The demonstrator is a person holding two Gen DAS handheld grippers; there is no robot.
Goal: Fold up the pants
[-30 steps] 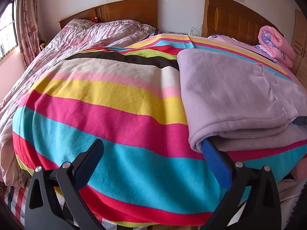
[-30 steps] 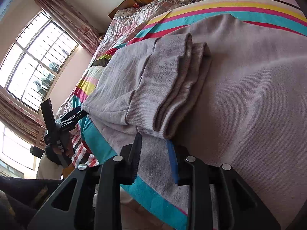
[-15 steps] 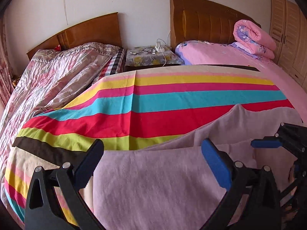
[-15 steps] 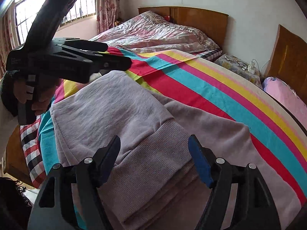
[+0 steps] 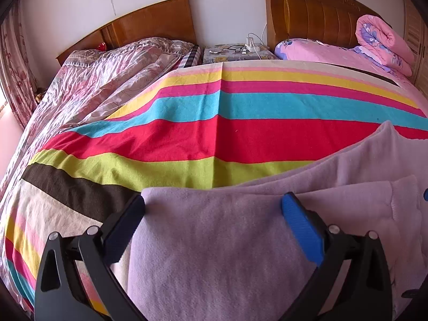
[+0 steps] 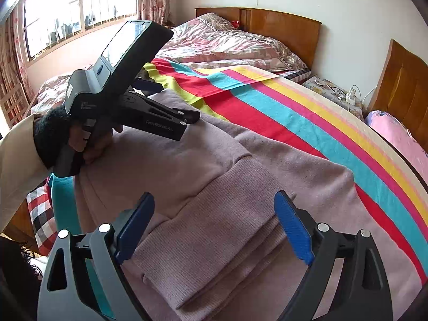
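1. The left gripper (image 5: 212, 211) is wide open over the pants, holding nothing.
2. The pants (image 6: 214, 192) lie folded on the striped blanket (image 5: 227, 139). They look soft, thick and floppy; grab a folded edge.
3. The right gripper (image 6: 214, 214) has just been opening and holds nothing.

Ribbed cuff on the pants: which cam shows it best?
Right wrist: the ribbed cuff lies stacked and centred between the open fingers. Left wrist shows only smooth fleece of the pants; no ribbing can be made out.
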